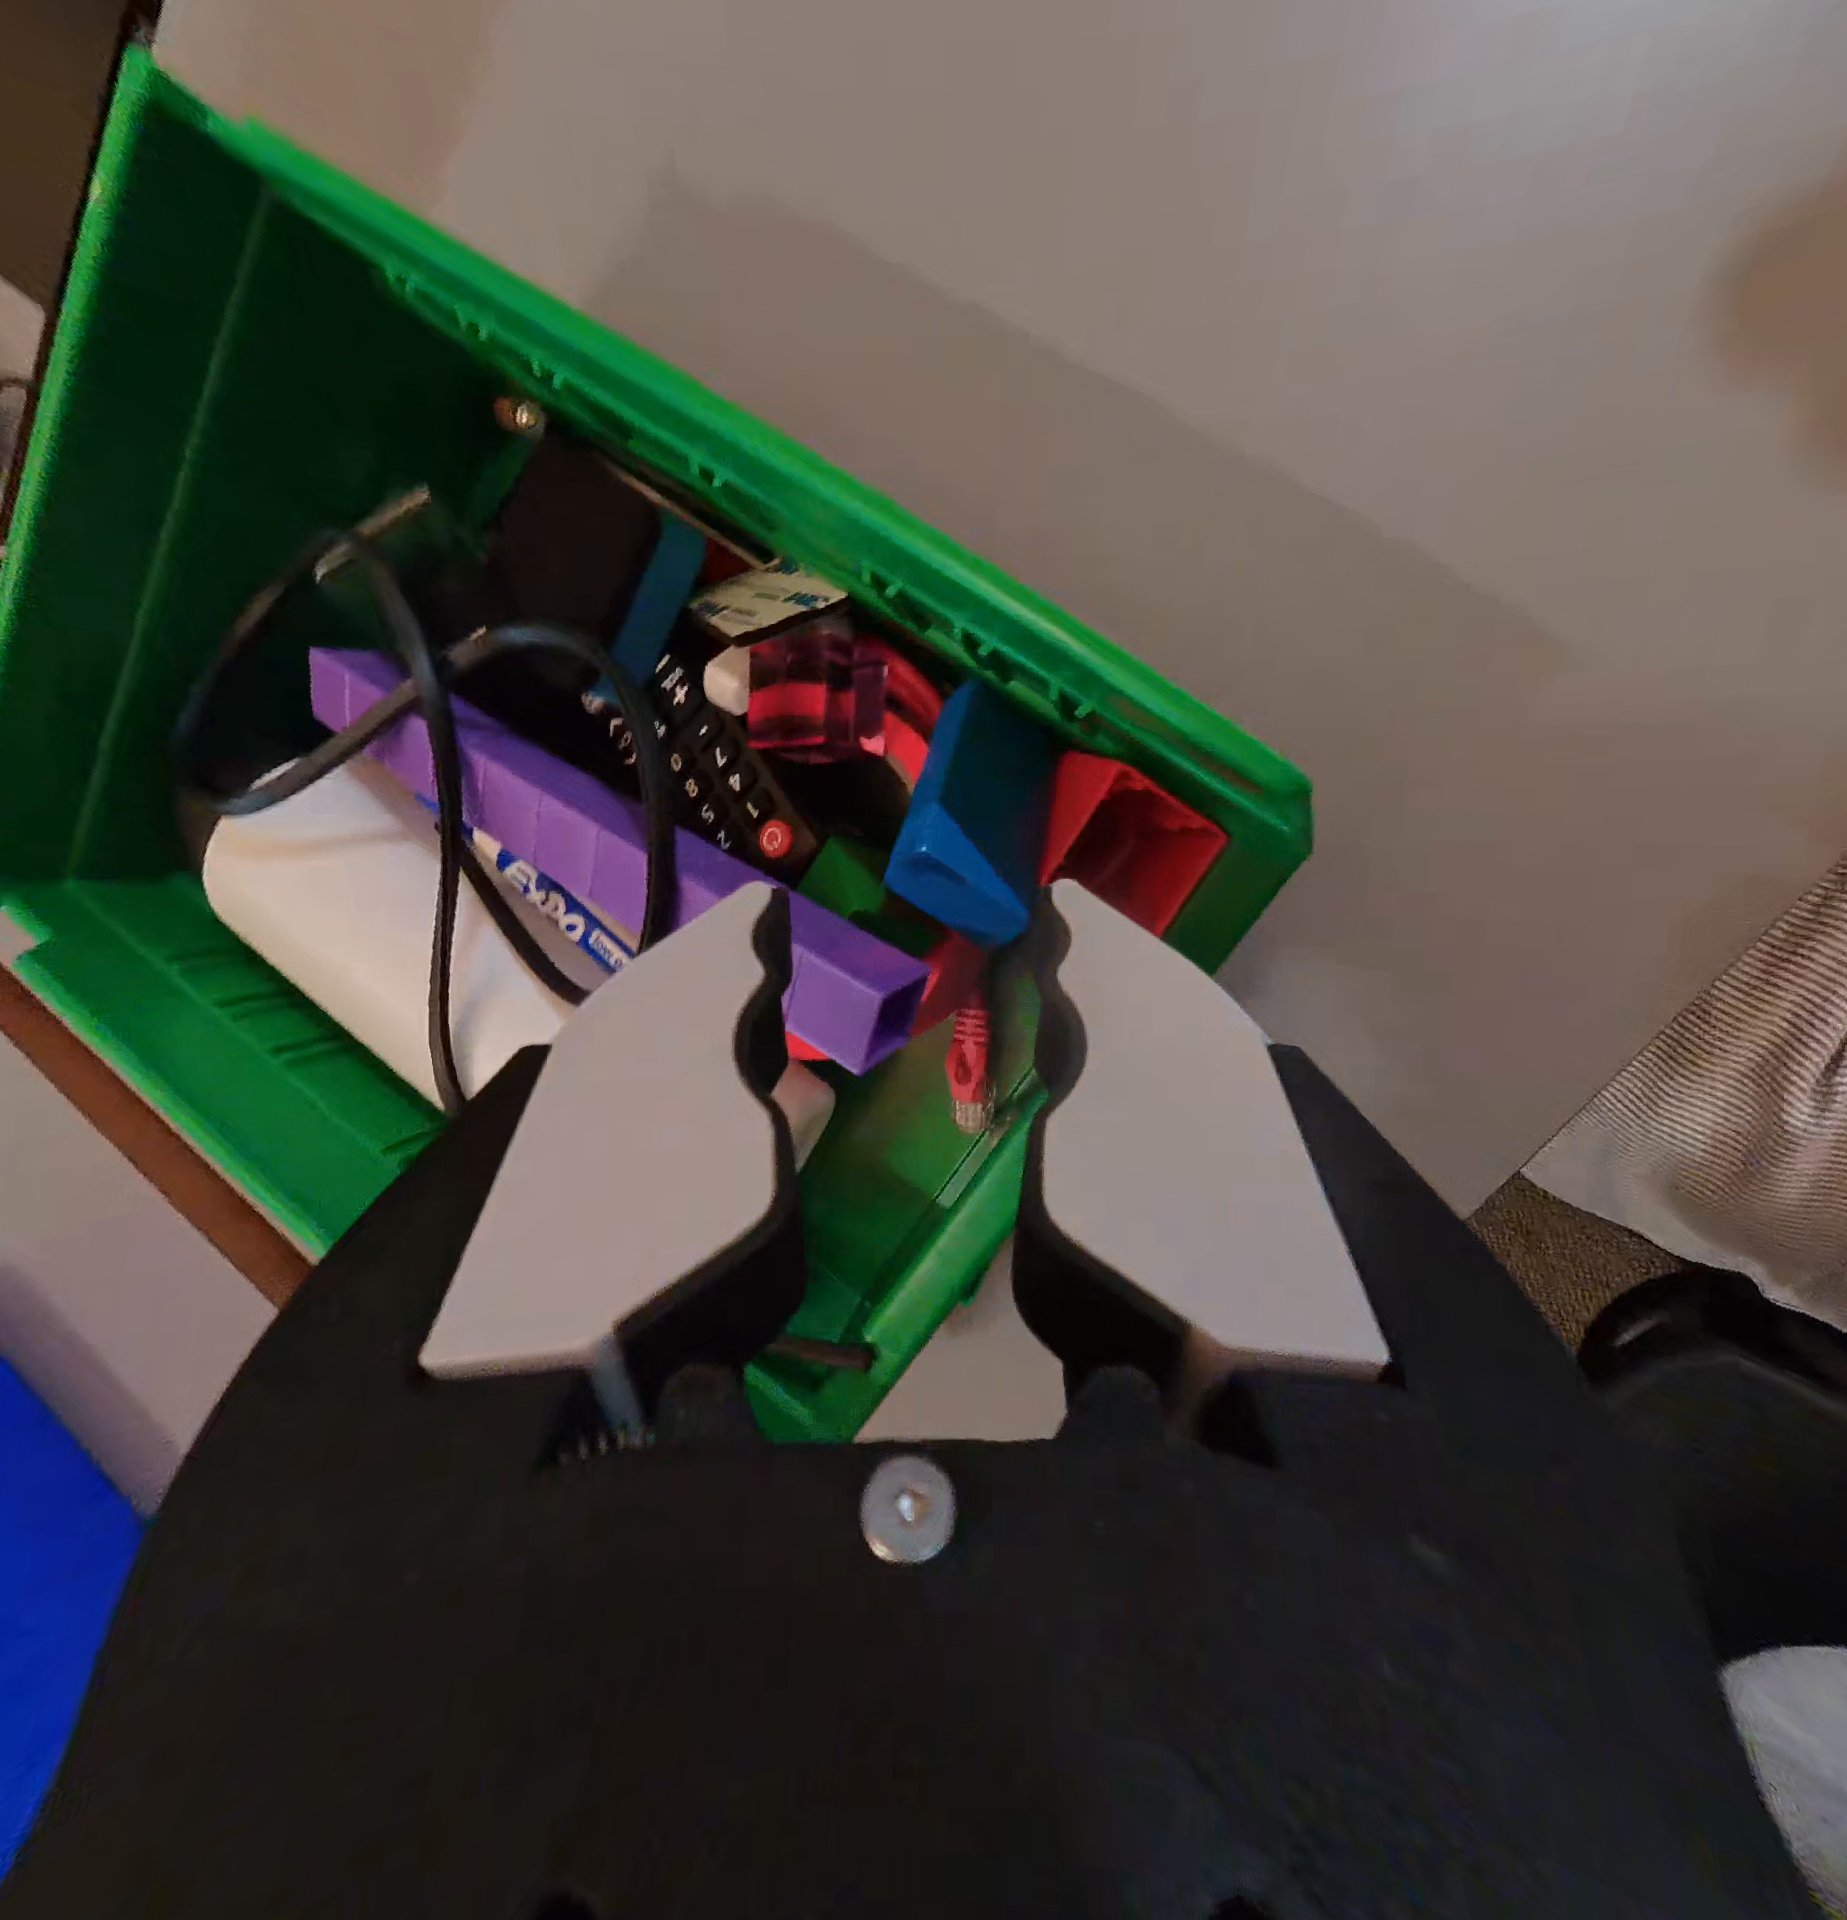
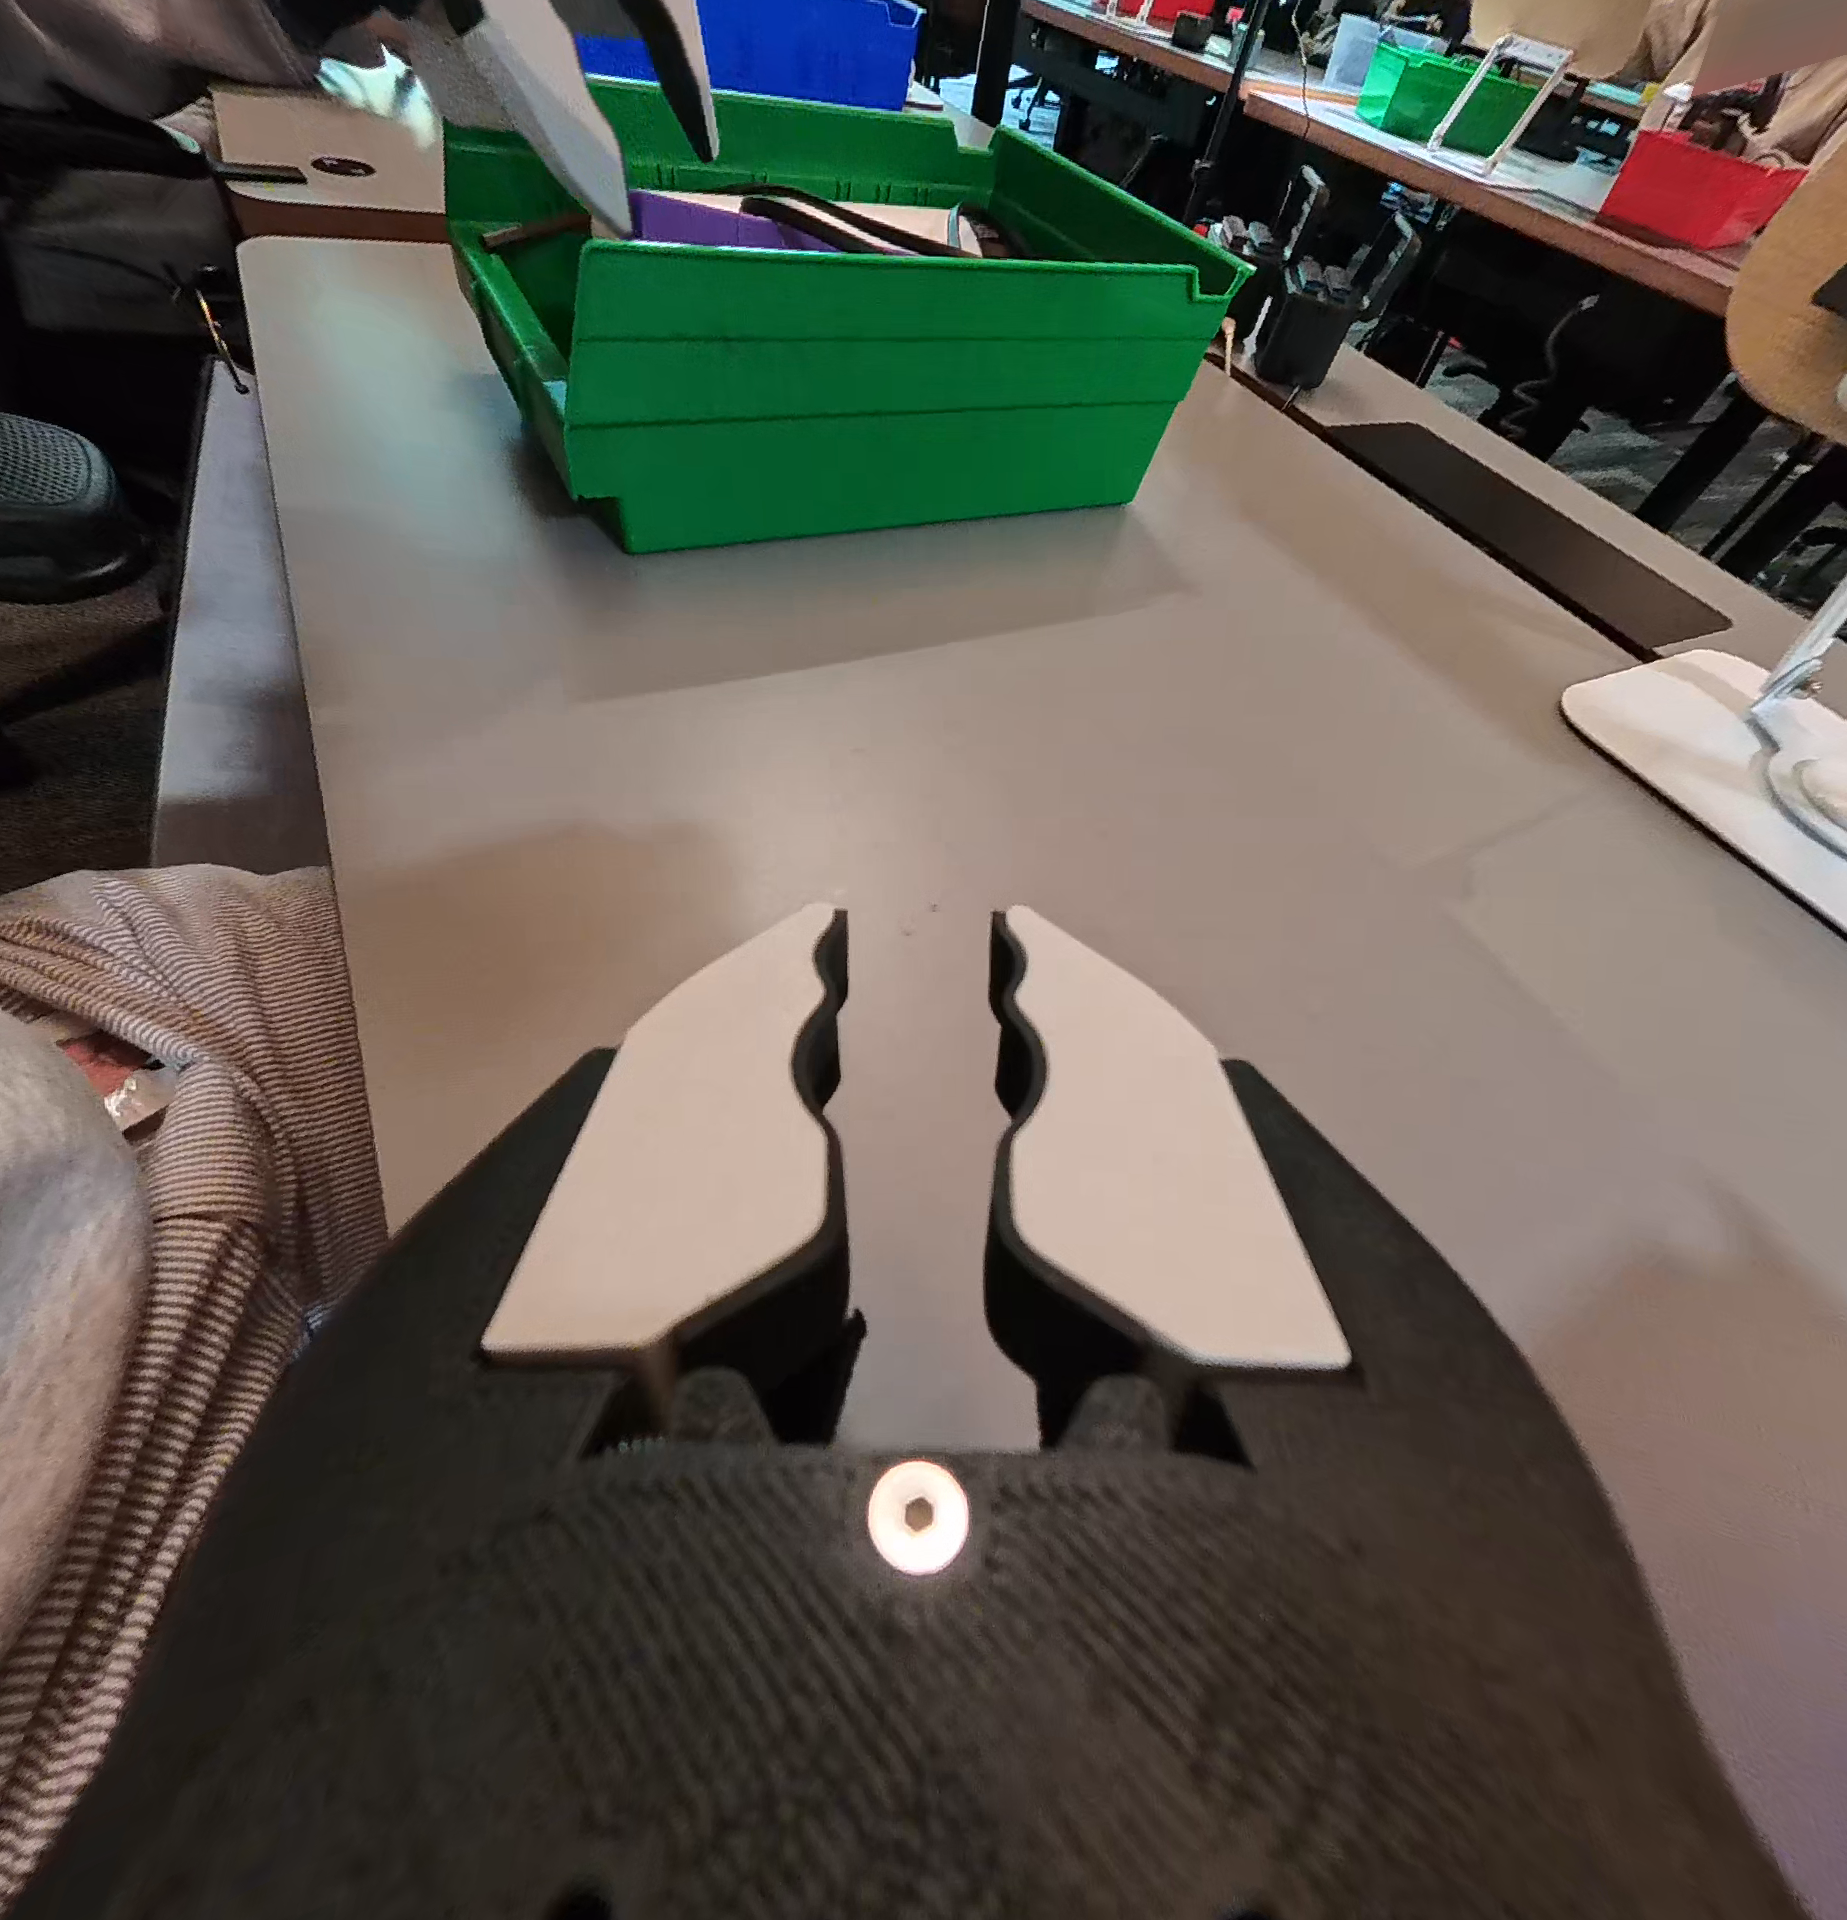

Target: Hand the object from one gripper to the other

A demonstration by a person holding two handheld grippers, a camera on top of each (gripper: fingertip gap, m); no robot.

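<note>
Left wrist view: nothing is held yet. Over the green plastic bin [image 1: 212, 436], the left gripper [image 1: 908, 904] is spread apart; the right gripper [image 2: 919, 920] is parted too, empty.

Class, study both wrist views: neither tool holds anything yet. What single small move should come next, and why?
Probably lower the left tool into the green bin and close on the end of the purple bar. Its jaws are open and empty above that end. The right tool waits open and empty over the bare table, so something must be picked up before any handover.
</note>
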